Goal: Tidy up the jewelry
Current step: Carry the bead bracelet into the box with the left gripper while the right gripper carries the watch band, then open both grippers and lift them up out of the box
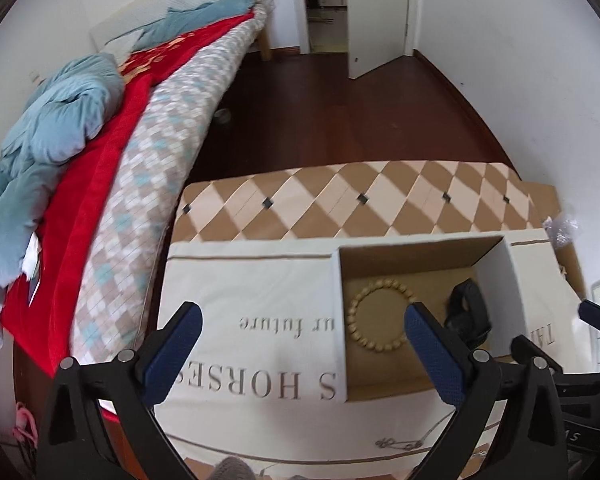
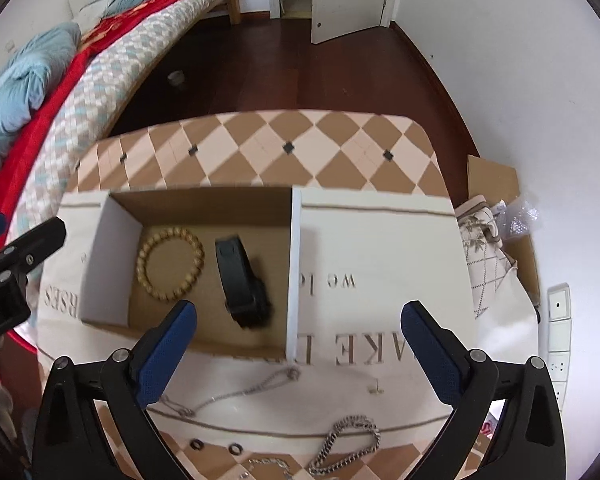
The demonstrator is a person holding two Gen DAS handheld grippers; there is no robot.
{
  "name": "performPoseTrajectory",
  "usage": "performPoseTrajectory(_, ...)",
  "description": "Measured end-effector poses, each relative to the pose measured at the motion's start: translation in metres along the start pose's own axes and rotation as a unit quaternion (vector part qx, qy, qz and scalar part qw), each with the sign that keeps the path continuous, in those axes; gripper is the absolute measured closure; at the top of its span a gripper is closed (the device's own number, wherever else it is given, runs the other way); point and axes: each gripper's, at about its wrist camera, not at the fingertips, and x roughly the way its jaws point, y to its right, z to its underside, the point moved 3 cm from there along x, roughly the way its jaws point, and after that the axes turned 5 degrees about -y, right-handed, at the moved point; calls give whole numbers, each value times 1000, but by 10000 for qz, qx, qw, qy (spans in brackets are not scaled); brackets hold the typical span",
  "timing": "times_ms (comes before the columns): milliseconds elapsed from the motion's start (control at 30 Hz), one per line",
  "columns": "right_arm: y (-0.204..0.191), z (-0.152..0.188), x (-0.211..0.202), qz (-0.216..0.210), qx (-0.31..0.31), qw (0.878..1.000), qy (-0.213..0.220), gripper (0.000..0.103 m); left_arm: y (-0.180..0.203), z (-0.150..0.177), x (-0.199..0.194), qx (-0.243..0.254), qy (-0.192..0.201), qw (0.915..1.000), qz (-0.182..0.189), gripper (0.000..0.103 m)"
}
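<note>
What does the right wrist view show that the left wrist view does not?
Only the right wrist view shows the thick silver chain, two small dark rings and the wall sockets. Only the left wrist view shows the left tool head-on. Both show the cardboard box holding the bead bracelet and black strap.

- The left gripper (image 1: 302, 344) is held with its two blue fingers (image 1: 176, 354) spread wide apart. Nothing is held between them.
- The right gripper (image 2: 296, 344) is also held wide open, and nothing is gripped by its blue fingers (image 2: 168, 350).
- Both grippers are pointed forward and down.
</note>
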Motion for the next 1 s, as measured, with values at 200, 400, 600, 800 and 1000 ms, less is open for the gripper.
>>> performPoseTrajectory(200,1,17,-12,25,14,9998,191,0,-5,21,-9,-133,165,9998,32,0)
performPoseTrajectory(400,0,29,-41,-22,40,9987,517,0,-4,33,-39,-112,458,9988,-86,0)
performPoseTrajectory(600,-2,44,-76,-49,84,9963,856,0,-6,49,-77,-196,823,9963,-180,0)
performPoseTrajectory(800,-3,62,-117,-13,103,9923,1233,0,-10,64,-117,-293,1203,9917,-343,0)
performPoseTrajectory(1000,-3,80,-157,-13,150,9879,1541,0,-8,76,-148,-224,1462,9882,-405,0)
